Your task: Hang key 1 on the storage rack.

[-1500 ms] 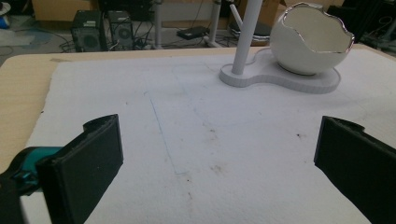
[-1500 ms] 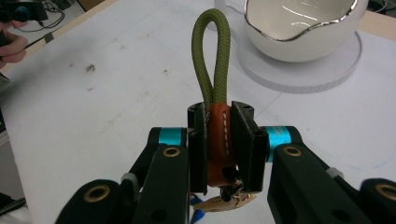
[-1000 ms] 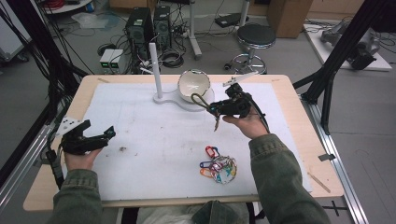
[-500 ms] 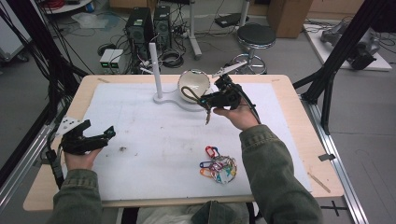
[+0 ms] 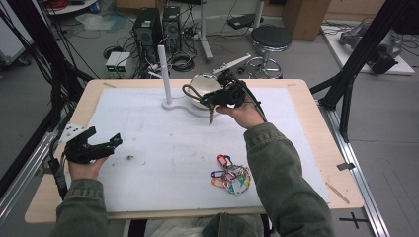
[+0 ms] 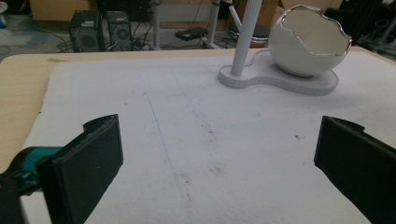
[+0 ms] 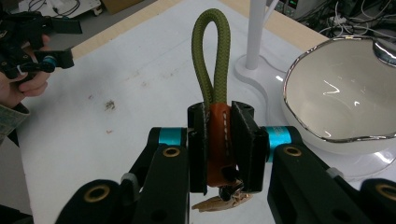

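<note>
My right gripper (image 5: 210, 98) (image 7: 218, 112) is shut on a keychain: an olive rope loop (image 7: 212, 56) (image 5: 189, 90) with an orange leather sleeve (image 7: 219, 140) clamped between the pads. A small tan piece dangles under the jaws (image 5: 211, 117). The gripper hovers just in front of the white egg-shaped bowl (image 5: 203, 84) (image 7: 336, 93) (image 6: 308, 42), and the loop points towards the white post (image 5: 164, 74) (image 7: 257, 28) (image 6: 245, 32) on the same base. At the table's left edge my left gripper (image 5: 106, 138) (image 6: 215, 154) is open with nothing between its jaws.
A heap of coloured carabiners and key rings (image 5: 230, 175) lies on the white mat (image 5: 163, 143) near the front, right of the middle. A stool (image 5: 271, 37), computer cases and cables stand on the floor beyond the table.
My right gripper has carried the keychain up and towards the far left, from over the mat to right beside the bowl. The left hand has kept still.
</note>
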Demonstrator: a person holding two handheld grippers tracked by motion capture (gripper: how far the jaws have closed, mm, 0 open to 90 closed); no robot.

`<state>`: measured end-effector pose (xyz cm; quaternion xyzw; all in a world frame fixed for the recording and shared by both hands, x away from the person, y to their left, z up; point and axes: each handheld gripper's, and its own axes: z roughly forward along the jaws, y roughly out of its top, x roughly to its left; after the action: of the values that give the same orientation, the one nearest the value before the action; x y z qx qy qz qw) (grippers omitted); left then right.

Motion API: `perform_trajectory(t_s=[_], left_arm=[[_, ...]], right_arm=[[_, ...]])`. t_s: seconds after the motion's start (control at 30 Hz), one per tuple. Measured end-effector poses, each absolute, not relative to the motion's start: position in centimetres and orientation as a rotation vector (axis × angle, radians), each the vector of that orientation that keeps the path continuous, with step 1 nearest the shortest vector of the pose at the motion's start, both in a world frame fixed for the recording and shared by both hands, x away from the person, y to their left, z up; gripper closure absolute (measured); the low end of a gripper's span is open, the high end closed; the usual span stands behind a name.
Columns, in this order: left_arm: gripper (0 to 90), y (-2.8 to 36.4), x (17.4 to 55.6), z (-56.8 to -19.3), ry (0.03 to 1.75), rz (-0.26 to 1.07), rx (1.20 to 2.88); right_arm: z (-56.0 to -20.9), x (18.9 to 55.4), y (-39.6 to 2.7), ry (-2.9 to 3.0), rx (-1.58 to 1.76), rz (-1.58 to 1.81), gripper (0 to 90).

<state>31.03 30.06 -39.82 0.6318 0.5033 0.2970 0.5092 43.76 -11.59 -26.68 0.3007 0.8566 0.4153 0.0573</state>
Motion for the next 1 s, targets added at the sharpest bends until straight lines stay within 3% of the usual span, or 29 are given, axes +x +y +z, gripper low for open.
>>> perform_trajectory(t_s=[1.0], left_arm=[[1.7,30.1,31.2,-39.9,1.21,0.707,1.518]], right_arm=[[-24.7,47.1,-7.1,2.626,0.883,1.244,76.6]])
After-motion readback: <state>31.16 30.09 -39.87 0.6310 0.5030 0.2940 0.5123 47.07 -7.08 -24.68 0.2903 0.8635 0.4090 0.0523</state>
